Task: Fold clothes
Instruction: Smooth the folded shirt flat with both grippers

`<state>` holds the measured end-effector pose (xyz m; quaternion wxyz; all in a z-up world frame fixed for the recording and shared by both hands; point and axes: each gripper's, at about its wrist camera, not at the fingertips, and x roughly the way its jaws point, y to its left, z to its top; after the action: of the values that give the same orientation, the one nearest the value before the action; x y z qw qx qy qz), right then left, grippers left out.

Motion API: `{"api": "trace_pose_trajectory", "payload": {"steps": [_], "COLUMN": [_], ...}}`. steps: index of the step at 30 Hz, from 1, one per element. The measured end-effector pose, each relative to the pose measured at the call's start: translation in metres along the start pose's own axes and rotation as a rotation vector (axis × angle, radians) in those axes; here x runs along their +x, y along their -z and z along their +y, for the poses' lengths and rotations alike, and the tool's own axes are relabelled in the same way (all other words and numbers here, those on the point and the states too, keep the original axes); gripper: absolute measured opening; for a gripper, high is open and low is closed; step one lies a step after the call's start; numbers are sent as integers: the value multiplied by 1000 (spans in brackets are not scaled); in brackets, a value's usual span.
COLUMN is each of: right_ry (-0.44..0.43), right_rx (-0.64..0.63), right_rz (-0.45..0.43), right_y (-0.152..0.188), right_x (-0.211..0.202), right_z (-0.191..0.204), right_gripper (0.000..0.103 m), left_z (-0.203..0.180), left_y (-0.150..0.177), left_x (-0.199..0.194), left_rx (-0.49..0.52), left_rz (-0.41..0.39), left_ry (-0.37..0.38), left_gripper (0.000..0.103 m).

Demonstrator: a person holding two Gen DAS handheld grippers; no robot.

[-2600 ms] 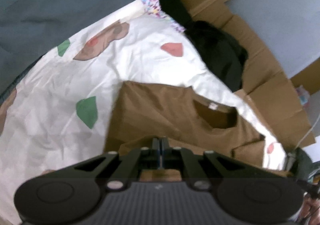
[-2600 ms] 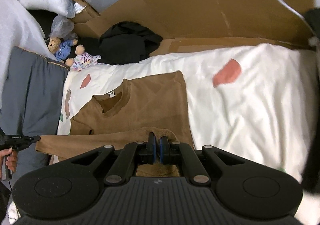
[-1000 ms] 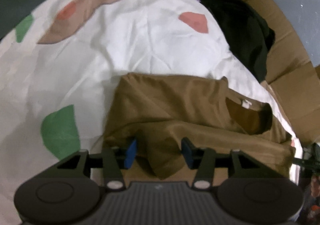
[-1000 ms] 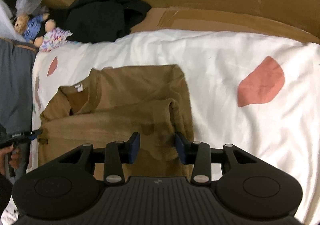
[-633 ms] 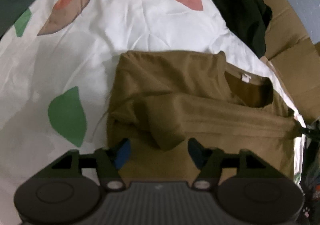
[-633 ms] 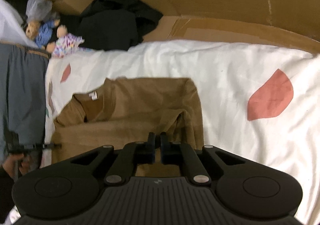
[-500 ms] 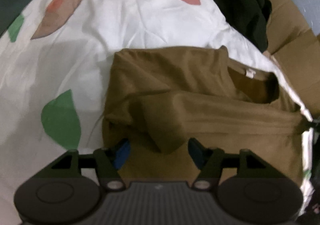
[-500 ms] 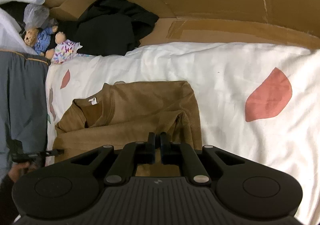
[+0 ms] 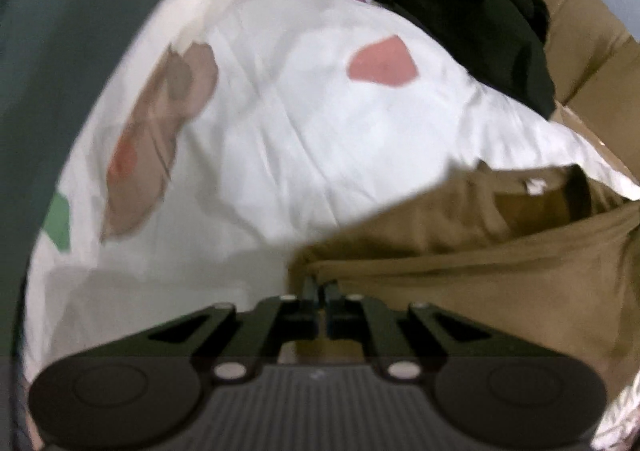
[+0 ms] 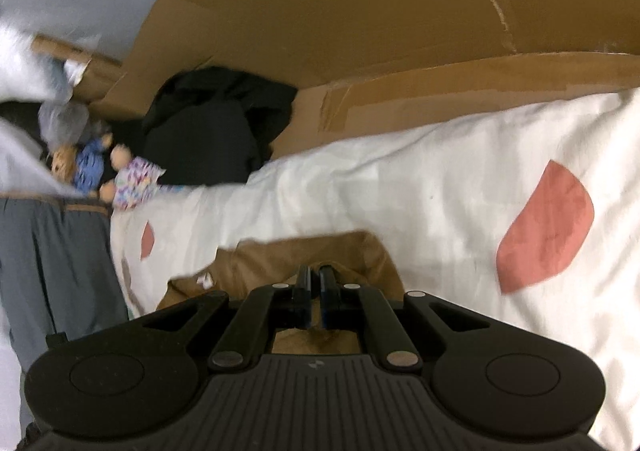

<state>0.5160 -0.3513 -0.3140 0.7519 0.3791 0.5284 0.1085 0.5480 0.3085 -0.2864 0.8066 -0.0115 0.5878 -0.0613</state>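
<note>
Fabric of the brown shirt (image 9: 460, 271) is pinched in both grippers: the left gripper (image 9: 319, 285) has just closed its jaws on a folded edge, and the right gripper (image 10: 314, 275) is closed tight on another fold. Shirt lies on the white bedsheet (image 9: 300, 123). Farther back, black clothes (image 10: 216, 131) rest on flattened cardboard (image 10: 360, 11), beside 2 dolls (image 10: 100, 171).

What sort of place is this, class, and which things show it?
Probably a bedroom: a patterned white duvet serves as the work surface, soft dolls lie at its edge, and a brown shirt is being folded there.
</note>
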Motion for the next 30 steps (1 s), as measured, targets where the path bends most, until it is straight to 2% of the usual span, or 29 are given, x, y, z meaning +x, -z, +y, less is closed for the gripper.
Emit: {"api": "trace_pose_trajectory", "payload": {"steps": [5,8,11,13,15,17,20,21,22,23,25,30], "right_ry": [26,13,12,6,-15,-1,44,64,73,82,99,127], "right_rx": [57,81,140,164,134,62,-5,-35,-53,-73,-111,-172], "right_rz": [15,10,-60,-99,-116,-106,-95,-84,-77,-68,-47,2], "right_y": [-21,-29,-36,-39,-33,-27,-17,-8,-3,4,20,50], "right_x": [14,21,24,22,9,1,-6,-10,-12,-15,-21,-29], "right_z": [-2,-3,-10,-13,-9,-2,1,1,0,-1,-4,-11], "right_gripper": [3,3,5,6,7,7,7,8,12,23,38,38], "left_z": [9,14,15,13,5,-4,-13,-15,-16,-17,-19,-20], "left_y": [-19,-24,-25,-24,-21,-15,-1,6,13,22,49,97], "left_x": [10,9,11,6,-3,-7,-9,-9,-8,-7,-5,-15], "left_rx": [-10,-54,-110,-151,-159,-133,-117,-123,-131,-138,-157,-214], "left_rz": [-29,-57,-67,-108,-138,-123,-110,-107,-104,-96,-71,-52], "left_ry": [-10,-42,-77,-102,-120,-115,-127,-124,-119,-117,-112,-102], "left_gripper": [2,2,14,16,29,37,48,49,49,49,49,50]}}
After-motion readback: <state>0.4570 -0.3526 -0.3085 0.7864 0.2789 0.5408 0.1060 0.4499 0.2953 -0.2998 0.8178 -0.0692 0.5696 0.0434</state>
